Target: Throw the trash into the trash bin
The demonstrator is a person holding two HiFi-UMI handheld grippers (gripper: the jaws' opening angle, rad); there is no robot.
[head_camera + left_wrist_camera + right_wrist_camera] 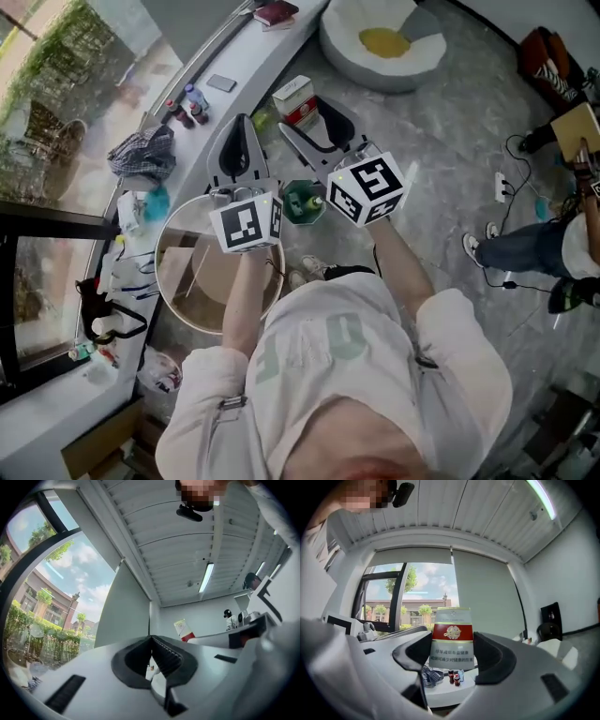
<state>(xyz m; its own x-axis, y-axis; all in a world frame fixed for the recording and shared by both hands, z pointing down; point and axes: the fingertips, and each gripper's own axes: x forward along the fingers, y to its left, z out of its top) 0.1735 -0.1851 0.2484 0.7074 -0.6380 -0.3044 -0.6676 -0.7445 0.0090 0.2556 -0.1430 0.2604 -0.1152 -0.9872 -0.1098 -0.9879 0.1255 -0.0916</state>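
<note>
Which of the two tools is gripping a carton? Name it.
The right tool: its jaws clamp a red-and-white carton, while the left tool has its jaws meeting at the tips with nothing between them.

One red-and-white carton (451,639) is showing. Three small bottles (454,677) are standing together toward the window-side edge of the white counter (246,66). One checked cloth (142,150), one phone (222,82) and one book (275,12) are lying there too. One round table (167,274) and one green bin (287,208) are standing nearby.
</note>
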